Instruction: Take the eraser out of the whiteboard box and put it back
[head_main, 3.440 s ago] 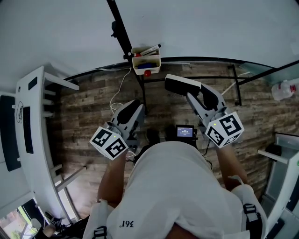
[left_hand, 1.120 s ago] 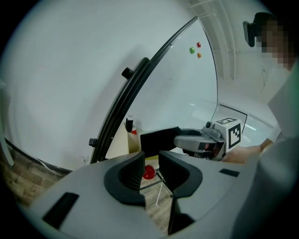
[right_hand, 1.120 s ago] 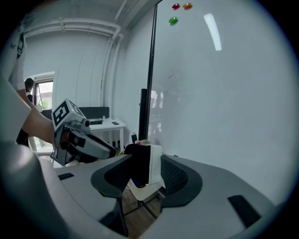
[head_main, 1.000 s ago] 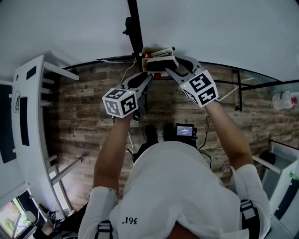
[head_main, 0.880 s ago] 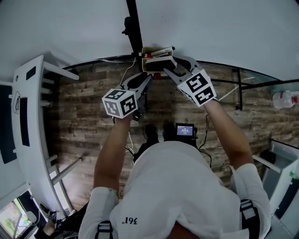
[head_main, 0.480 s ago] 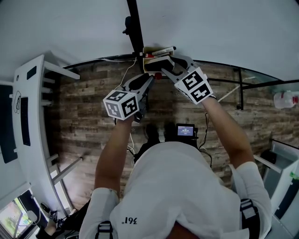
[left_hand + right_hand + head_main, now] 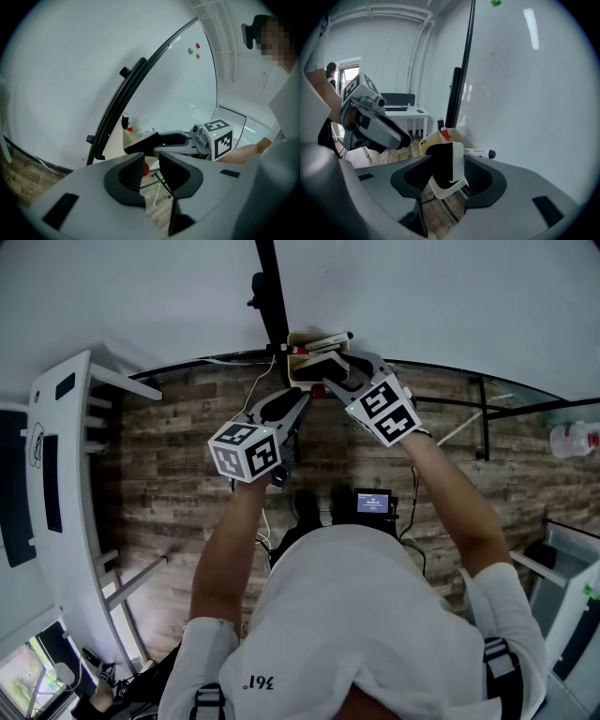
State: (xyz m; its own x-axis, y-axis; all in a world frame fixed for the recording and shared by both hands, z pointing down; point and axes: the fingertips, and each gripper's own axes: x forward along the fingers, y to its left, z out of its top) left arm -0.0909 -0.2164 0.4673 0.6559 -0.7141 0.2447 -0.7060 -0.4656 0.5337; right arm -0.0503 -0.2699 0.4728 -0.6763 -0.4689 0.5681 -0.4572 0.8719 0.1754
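A: Right gripper (image 7: 449,182)?
B: Clamped on the eraser (image 7: 451,159), at the rim of the whiteboard box (image 7: 427,140), by the whiteboard's (image 7: 525,93) lower edge.
A: Left gripper (image 7: 150,169)?
B: Jaws slightly apart, nothing between, just beside the box.

At the head view's upper centre, the right hand-held gripper (image 7: 321,369) covered most of the whiteboard box (image 7: 298,343); what lay inside was too small to tell

It looks like an office: a large whiteboard (image 7: 525,93), a white desk (image 7: 405,112) against the wall, and a wood-plank floor (image 7: 178,474).
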